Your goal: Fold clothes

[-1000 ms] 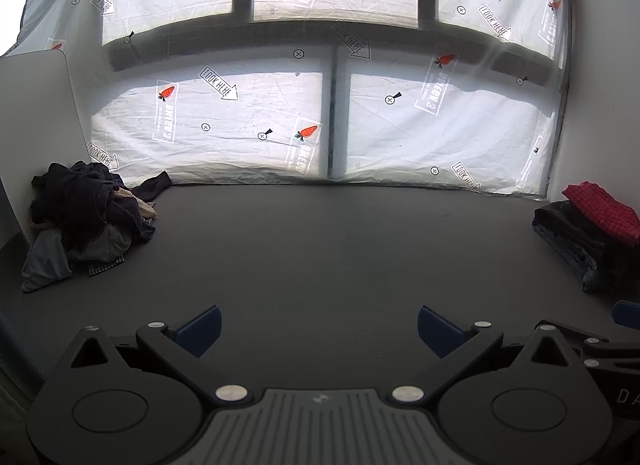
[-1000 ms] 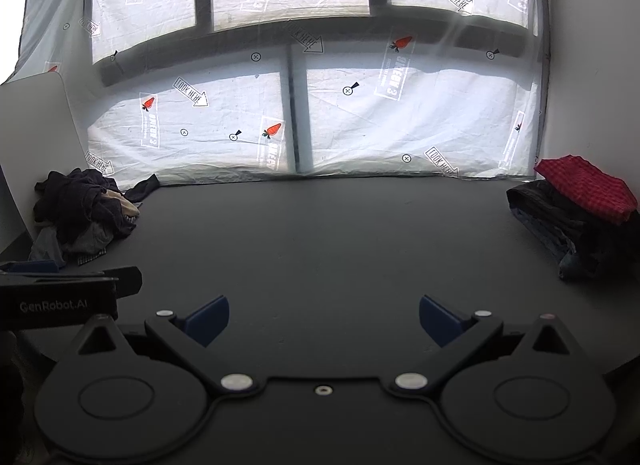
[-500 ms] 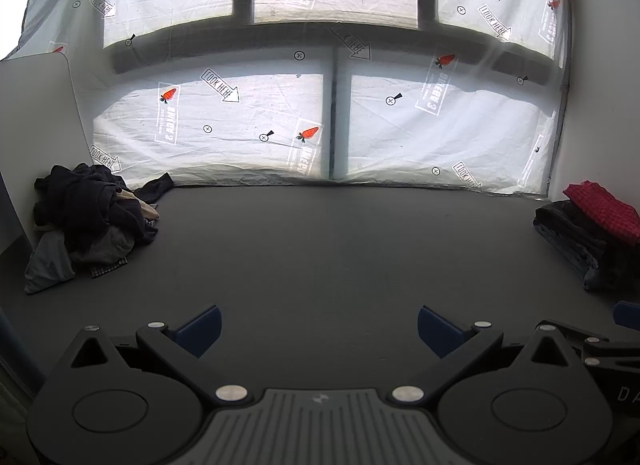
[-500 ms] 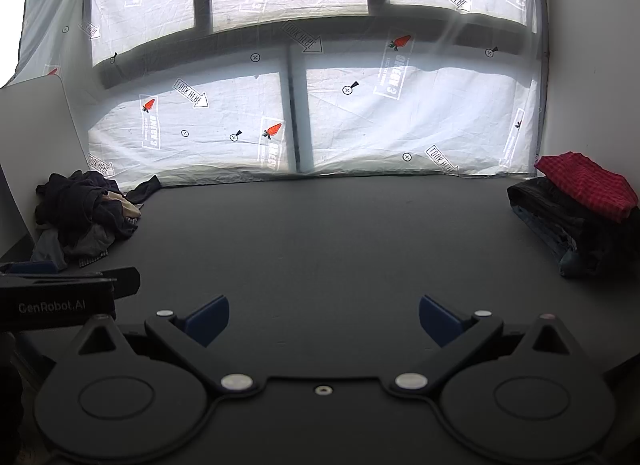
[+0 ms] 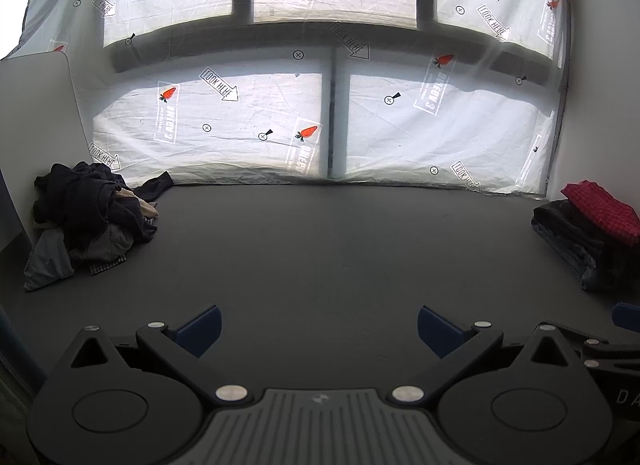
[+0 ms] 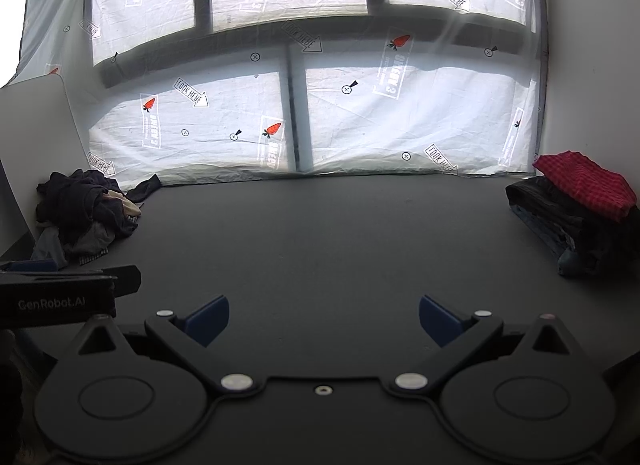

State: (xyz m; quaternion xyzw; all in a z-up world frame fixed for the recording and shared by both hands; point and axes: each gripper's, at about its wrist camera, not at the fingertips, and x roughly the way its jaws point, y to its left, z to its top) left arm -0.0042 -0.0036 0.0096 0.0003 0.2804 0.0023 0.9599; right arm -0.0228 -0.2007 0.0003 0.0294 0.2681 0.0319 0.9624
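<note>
Left wrist view: taking the dark grey table [image 5: 320, 249] as the landmark, a loose heap of unfolded clothes [image 5: 86, 217] lies at its far left corner, against a white side panel [image 5: 38, 125]. The heap is mostly dark navy and black cloth, with a beige piece showing near its top right and a grey piece and a checked scrap at its near edge. One dark sleeve trails from it along the table's back edge. Behind the table, across its whole width, hangs a white printed sheet [image 5: 248, 121] with carrot pictures and "LOOK HERE" arrows, lit from the window behind it. Over the table's near edge, in the middle, the left gripper [image 5: 318, 325] hovers with its jaws spread wide, its blue fingertips [image 5: 200, 327] well apart and holding nothing. At the table's far right corner sits a stack of folded clothes [image 5: 576, 241], dark garments below and a red checked garment [image 5: 600, 209] on top.

In the right wrist view the same order holds: the heap [image 6: 84, 213] at the table's [image 6: 320, 245] left, the left gripper's body seen just beside the near left edge, the right gripper [image 6: 324, 317] over the near middle with jaws spread and empty, and the folded stack [image 6: 568, 221] with the red garment [image 6: 584, 181] at the right.
</note>
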